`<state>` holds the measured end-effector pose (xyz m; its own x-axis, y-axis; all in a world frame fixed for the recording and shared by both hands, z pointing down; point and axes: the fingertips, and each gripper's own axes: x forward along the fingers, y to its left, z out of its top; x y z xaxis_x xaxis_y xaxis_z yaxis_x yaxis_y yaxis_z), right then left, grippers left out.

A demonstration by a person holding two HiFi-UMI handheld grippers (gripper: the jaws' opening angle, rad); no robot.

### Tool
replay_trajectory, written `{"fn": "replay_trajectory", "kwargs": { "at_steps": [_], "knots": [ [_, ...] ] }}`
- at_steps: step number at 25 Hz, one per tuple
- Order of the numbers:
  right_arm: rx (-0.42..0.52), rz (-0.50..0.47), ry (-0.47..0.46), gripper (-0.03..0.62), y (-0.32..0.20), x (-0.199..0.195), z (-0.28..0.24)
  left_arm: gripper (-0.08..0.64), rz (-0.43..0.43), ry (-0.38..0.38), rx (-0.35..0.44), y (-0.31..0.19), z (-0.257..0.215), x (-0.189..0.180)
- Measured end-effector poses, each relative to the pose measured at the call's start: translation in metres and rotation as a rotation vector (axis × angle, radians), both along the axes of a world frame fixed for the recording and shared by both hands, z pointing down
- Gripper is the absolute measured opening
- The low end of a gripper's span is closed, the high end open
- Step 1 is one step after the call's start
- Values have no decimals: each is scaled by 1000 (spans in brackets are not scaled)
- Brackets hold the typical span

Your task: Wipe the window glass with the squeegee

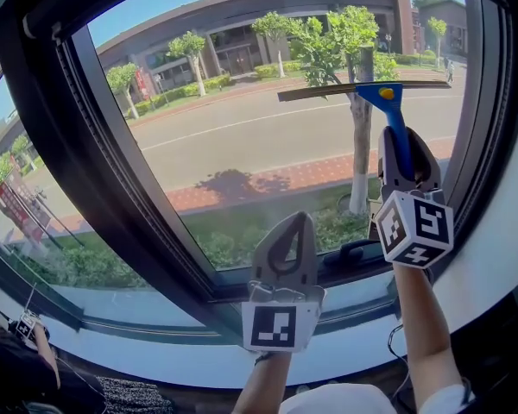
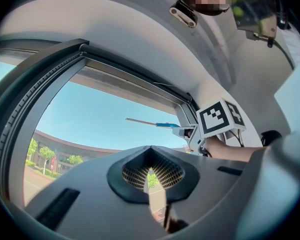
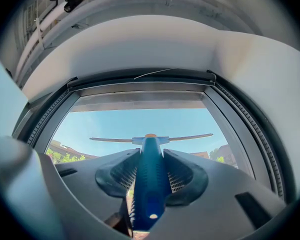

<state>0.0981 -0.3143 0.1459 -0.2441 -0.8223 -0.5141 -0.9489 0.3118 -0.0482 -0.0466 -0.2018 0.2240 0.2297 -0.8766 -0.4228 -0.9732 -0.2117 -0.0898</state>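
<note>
The squeegee (image 1: 388, 102) has a blue handle, a yellow knob and a long dark blade lying flat against the window glass (image 1: 242, 136) at the upper right. My right gripper (image 1: 406, 158) is shut on the squeegee's handle, held upright. In the right gripper view the blue squeegee (image 3: 149, 176) runs between the jaws with its blade across the pane. My left gripper (image 1: 285, 240) hangs lower, at the middle of the glass, jaws together with nothing in them. The left gripper view shows the squeegee (image 2: 152, 124) out to the right, beyond the left gripper (image 2: 151, 171).
A dark window frame (image 1: 65, 145) borders the pane on the left and a second post (image 1: 492, 102) on the right. A black handle (image 1: 354, 253) sits on the lower frame near the white sill (image 1: 155, 352). A person (image 1: 17, 369) is at the bottom left.
</note>
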Motion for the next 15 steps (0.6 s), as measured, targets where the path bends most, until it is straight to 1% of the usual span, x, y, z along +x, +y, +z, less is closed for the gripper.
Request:
{"fn": "replay_trajectory", "kwargs": {
  "at_steps": [7,15],
  "knots": [
    [-50,-2,11,149,1,-2,36,-6,9,-4,-21,1,11,-1],
    [-113,-1,19,149,4,-3,73,-6,20,11,-83,-2,36,3]
  ]
}}
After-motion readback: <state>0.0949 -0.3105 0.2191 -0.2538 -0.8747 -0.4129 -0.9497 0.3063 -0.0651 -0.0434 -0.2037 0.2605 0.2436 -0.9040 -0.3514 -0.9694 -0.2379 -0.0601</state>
